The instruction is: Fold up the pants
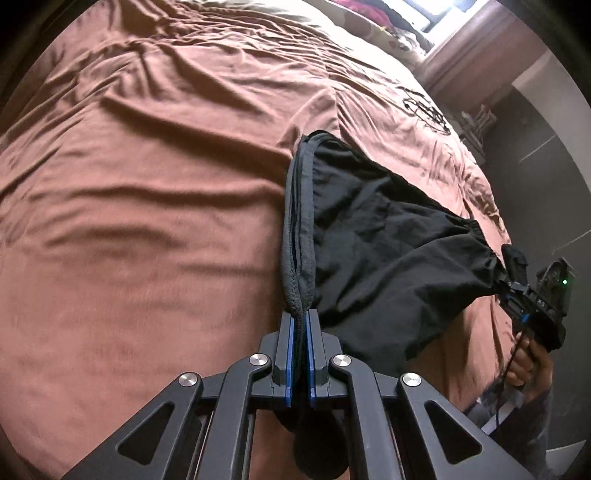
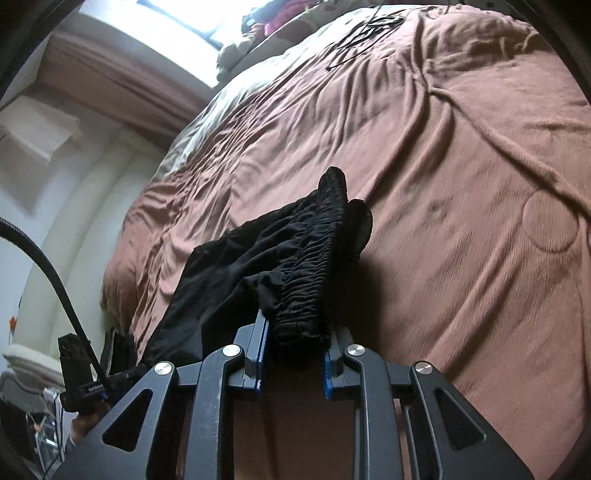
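Note:
Black pants [image 1: 384,236] hang stretched between my two grippers above a bed with a brown cover [image 1: 147,206]. My left gripper [image 1: 300,317] is shut on a ribbed cuff or hem edge of the pants. My right gripper [image 2: 295,332] is shut on the gathered elastic waistband [image 2: 310,258] of the pants. In the left wrist view the right gripper [image 1: 524,295] shows at the right, clamped on the bunched fabric. In the right wrist view the left gripper [image 2: 88,376] shows at the lower left, where the pants [image 2: 236,258] run down to it.
The wrinkled brown bed cover [image 2: 443,184] fills both views. A black cable [image 1: 424,109] lies on the bed's far part. A window [image 2: 177,22] and clothes [image 2: 280,18] lie beyond the bed. A wall and furniture [image 2: 55,184] stand beside it.

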A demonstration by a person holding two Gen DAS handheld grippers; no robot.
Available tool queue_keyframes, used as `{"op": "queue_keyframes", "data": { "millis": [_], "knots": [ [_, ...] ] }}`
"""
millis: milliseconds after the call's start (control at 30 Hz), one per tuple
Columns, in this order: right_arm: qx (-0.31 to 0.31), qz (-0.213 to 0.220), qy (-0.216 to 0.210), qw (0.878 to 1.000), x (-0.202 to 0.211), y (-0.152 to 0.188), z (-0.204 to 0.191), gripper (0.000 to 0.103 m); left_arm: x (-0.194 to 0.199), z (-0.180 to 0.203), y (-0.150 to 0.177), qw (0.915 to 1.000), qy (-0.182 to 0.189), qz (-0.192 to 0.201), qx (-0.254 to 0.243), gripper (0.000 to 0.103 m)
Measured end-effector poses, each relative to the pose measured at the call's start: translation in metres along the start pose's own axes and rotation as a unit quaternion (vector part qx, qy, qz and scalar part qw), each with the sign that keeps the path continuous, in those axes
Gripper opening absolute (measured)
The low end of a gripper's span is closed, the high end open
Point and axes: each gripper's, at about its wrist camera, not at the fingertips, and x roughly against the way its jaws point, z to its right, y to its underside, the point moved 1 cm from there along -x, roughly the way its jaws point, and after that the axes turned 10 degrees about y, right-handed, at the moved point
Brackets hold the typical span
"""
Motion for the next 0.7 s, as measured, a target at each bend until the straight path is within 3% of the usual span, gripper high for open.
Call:
{"op": "queue_keyframes", "data": {
  "millis": [400, 700],
  "knots": [
    [0.080, -0.052, 0.012, 0.995, 0.003, -0.005, -0.008, 0.019, 0.011, -0.014, 0.085, 0.9951, 0.046, 0.017, 0.086, 0.006],
    [0.128, -0.064, 0.043, 0.989, -0.003, -0.011, -0.014, 0.021, -0.002, -0.016, 0.103, 0.9925, 0.070, 0.034, 0.094, 0.007]
  ]
}}
